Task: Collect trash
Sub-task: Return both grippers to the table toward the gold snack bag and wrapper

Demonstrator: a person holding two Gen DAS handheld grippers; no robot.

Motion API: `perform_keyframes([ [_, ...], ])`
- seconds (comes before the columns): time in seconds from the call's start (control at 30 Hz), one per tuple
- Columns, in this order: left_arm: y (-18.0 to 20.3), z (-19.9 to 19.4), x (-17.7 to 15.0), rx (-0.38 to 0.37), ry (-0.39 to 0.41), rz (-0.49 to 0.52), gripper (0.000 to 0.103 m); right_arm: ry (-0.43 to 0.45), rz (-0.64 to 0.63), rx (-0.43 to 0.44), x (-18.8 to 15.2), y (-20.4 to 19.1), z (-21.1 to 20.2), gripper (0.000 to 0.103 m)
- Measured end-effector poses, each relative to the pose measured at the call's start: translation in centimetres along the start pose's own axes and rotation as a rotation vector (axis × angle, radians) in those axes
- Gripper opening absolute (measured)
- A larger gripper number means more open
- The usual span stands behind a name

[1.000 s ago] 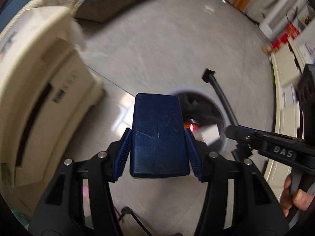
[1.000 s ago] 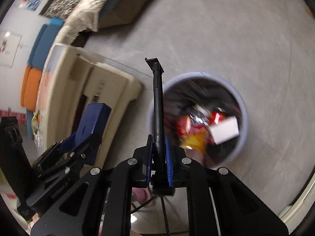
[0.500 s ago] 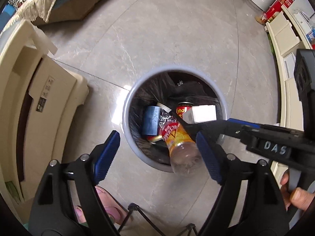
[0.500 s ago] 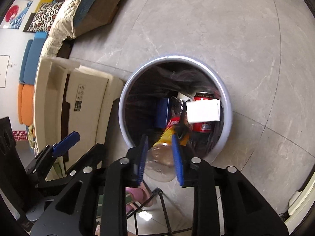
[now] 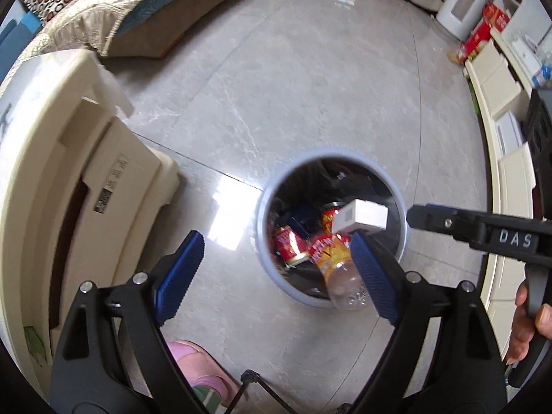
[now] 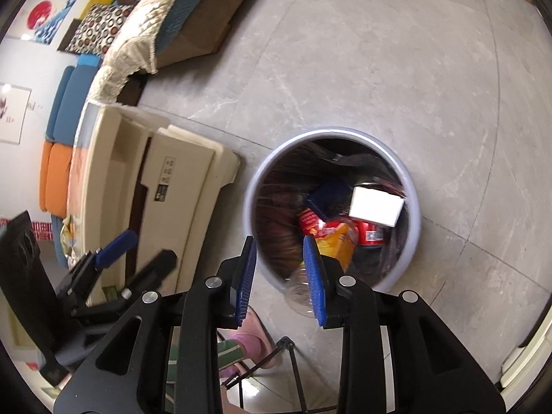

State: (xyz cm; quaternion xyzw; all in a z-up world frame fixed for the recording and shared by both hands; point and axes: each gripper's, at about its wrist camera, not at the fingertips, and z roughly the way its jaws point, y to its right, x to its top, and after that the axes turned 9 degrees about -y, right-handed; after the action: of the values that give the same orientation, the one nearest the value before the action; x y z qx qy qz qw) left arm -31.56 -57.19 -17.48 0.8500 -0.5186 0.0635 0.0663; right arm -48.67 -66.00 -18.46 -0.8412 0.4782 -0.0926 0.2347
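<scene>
Now both of your loads are in the round grey trash bin with the black liner (image 5: 403, 238). The dark blue rectangular box (image 6: 327, 194) that your left gripper (image 5: 276, 272) clamped a second ago lies among the rubbish. The thin black stick your right gripper (image 6: 281, 274) carried is gone from between its pads; it probably went in too, though you cannot pick it out against the dark liner. Your left gripper's jaws are opening wide with nothing between them. Your right gripper's jaws stand partly apart, also empty; the bottle you see between its pads lies below, in the bin.

So this round of collecting looks done, and both grippers are free for the next piece.

Inside the bin the blue box sits beside a white rectangular carton (image 5: 362, 214), red drink cans (image 5: 289, 244) and a clear plastic bottle with an orange label (image 5: 336, 269). The bottle's clear base leans over the near rim, so it could tip out if you brush it when you pull away.

To your left the cream plastic bench (image 5: 45, 186) stands close to the bin, leaving only a narrow strip of floor. A pink slipper (image 5: 198, 362) and thin black stand legs (image 6: 293, 362) are right under you. Beyond the bin the grey tiled floor (image 5: 310, 86) is open, with the sofa and the cabinets well apart from it.
</scene>
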Motion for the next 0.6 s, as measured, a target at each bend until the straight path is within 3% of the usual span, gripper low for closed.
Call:
perform_keyframes([
  [0.23,-6.8,-6.1,0.1,0.063,0.121,-0.076,0.084,0.011,-0.111,-0.001,0.6,-6.6,-0.8,0.031],
  [0.43,-15.3,-11.3,-2.5,0.124,0.204,-0.189,0.084,-0.007,-0.255,0.006,1.2,-15.4,-0.1,0.031],
  [0.5,-18.6,-12.7,-4.1,0.144,0.214,-0.243,0.086,-0.02,-0.313,0.02,1.2,-19.1,0.7,0.038],
  [0.57,-22.1,-13.9,-5.8,0.173,0.226,-0.296,0.089,-0.028,-0.383,0.02,0.7,-23.1,1.7,0.051],
  [0.6,-23.9,-14.5,-6.7,0.192,0.229,-0.321,0.089,-0.034,-0.418,0.025,0.3,-24.9,2.3,0.051],
])
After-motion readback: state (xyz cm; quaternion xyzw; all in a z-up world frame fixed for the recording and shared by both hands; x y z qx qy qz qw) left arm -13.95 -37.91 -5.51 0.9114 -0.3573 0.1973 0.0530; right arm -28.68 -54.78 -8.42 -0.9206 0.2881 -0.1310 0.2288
